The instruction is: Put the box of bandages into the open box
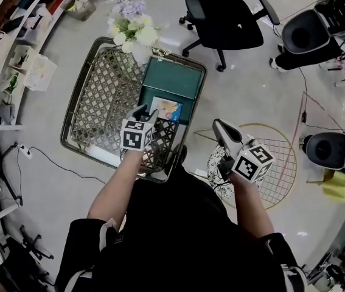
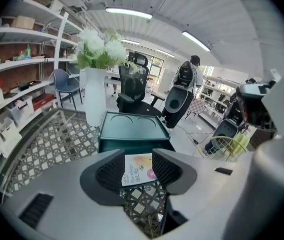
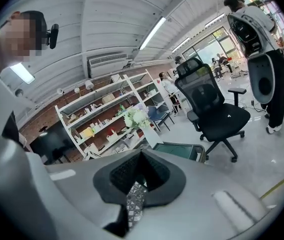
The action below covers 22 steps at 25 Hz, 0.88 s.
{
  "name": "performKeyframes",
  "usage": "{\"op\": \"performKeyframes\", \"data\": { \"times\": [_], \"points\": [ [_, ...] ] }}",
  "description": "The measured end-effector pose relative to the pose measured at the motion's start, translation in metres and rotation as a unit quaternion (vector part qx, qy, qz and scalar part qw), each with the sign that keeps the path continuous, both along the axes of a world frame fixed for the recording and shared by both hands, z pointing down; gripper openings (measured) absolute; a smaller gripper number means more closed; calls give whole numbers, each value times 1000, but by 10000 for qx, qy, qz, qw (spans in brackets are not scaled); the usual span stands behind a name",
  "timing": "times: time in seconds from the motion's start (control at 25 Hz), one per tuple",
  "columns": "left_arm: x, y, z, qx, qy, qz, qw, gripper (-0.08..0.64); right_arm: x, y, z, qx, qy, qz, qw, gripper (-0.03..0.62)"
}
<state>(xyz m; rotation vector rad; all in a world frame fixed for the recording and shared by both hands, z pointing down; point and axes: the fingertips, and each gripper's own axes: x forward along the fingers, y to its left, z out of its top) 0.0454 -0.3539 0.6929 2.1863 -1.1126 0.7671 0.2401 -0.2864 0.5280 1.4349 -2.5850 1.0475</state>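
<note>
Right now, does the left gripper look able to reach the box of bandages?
Probably yes. The left gripper hovers right beside the box of bandages with its jaws apart. The bandages lie uncovered in the open box, and nothing seems to stand in the way.

Flat white box of bandages (image 1: pixel 167 109), pink and yellow print facing up, lying inside dark green open box (image 1: pixel 172 78) at its near end. Rectangular, shallow, top open.

Black top (image 1: pixel 184 230) — left claw (image 1: pixel 148 114), right claw (image 1: pixel 216 125) grey.
</note>
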Motion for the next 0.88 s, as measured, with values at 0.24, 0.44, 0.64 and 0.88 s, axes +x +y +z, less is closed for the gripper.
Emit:
{"op": "performKeyframes", "data": {
  "times": [0.24, 0.44, 0.64, 0.88],
  "points": [
    [-32, 3, -47, 490, 299, -83, 9983, 167, -43, 12, -21, 200, 75, -144, 9997, 9],
    [-47, 19, -99, 1141, 344, 223, 9926, 166, -68, 15, -43, 536, 94, -145, 9984, 9],
    [-79, 40, -151, 1607, 587, 290, 9848, 118, -91, 23, -64, 820, 138, -70, 9965, 9],
    [-126, 58, -195, 1957, 815, 242, 9770, 98, -121, 31, -83, 1034, 234, -70, 9943, 9]
  ]
}}
